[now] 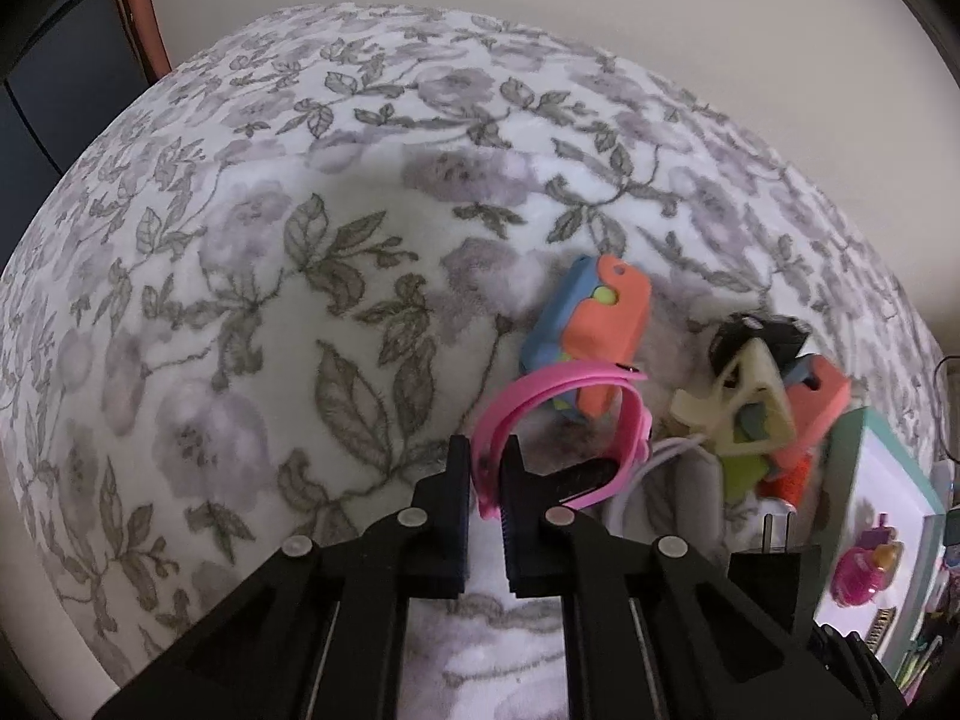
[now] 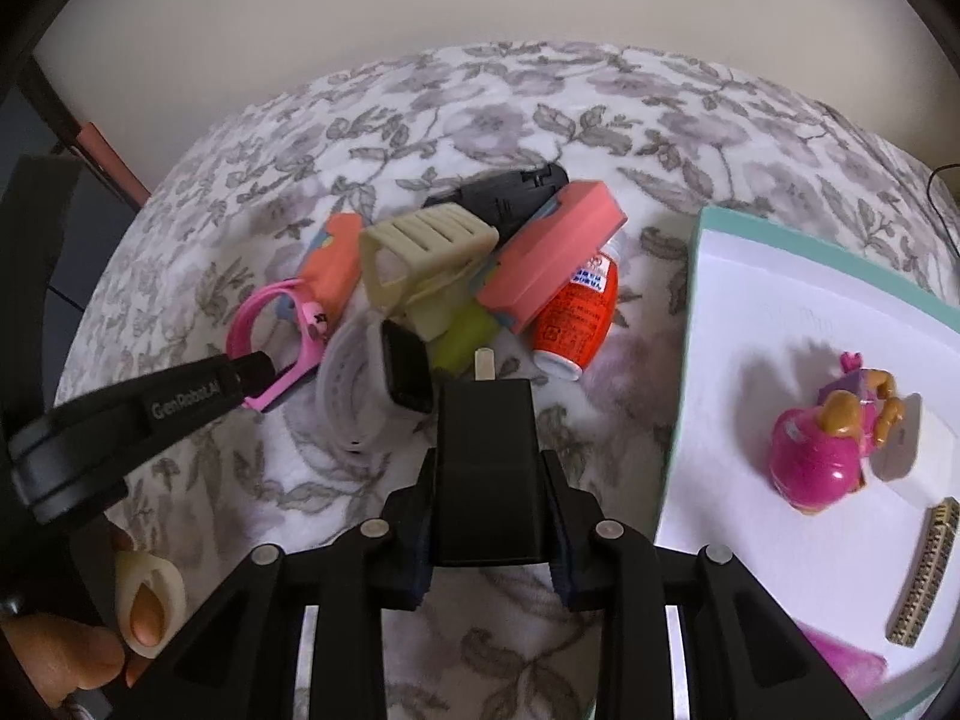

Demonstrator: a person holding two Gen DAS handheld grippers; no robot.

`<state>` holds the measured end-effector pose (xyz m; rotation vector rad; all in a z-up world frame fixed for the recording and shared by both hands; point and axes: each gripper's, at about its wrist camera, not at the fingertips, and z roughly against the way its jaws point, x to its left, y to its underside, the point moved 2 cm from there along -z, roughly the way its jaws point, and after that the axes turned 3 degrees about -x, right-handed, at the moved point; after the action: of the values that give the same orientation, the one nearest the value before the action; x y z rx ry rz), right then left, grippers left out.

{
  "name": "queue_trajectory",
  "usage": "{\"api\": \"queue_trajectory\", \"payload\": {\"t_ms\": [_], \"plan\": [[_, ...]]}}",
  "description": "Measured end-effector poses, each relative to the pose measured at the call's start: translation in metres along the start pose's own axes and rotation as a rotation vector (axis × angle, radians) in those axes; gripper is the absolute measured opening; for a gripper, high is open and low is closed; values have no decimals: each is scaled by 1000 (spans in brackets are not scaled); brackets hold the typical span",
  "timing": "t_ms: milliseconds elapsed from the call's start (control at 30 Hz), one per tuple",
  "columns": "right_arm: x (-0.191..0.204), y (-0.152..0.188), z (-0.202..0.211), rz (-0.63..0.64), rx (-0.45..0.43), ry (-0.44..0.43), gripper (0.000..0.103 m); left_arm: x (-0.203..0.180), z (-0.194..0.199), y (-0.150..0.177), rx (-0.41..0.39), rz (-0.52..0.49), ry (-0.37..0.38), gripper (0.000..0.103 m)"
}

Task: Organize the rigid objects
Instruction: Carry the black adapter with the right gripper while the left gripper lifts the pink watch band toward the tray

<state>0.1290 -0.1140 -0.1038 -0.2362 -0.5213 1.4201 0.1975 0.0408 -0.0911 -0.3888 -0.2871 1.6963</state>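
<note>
My left gripper (image 1: 485, 468) is shut on the strap of a pink watch (image 1: 558, 387), held just above the flowered blanket; the watch also shows in the right wrist view (image 2: 264, 330), with the left gripper (image 2: 255, 375) on it. My right gripper (image 2: 489, 516) is shut on a black plug adapter (image 2: 485, 456) with a metal prong pointing forward. Beyond it lies a pile: a cream hair claw (image 2: 420, 258), a pink-and-blue block (image 2: 552, 252), an orange block (image 2: 333, 267), a red bottle (image 2: 579, 312), a white smartwatch (image 2: 384, 378) and a black part (image 2: 498, 195).
A teal-rimmed white tray (image 2: 699, 276) lies at the right, holding a pink toy figure (image 2: 828, 450) and a small comb-like strip (image 2: 927, 576). The flowered blanket (image 1: 270, 300) stretches left and back. A dark cabinet (image 1: 36, 90) stands at far left. A hand (image 2: 66, 654) shows at lower left.
</note>
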Motion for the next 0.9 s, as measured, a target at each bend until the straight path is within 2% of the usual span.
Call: {"api": "queue_trajectory", "payload": {"t_ms": [300, 467, 733, 900], "plan": [[-3, -1, 58, -34, -93, -12, 32, -13, 68, -1, -139, -8, 81, 9], [-11, 0, 89, -47, -150, 11, 32, -25, 97, 4, -194, -29, 120, 9], [-47, 6, 130, -106, -236, 77, 32, -60, 133, 23, -249, -104, 174, 9], [-80, 10, 142, -143, -261, 165, 32, -92, 147, 41, -270, -188, 212, 9]]}}
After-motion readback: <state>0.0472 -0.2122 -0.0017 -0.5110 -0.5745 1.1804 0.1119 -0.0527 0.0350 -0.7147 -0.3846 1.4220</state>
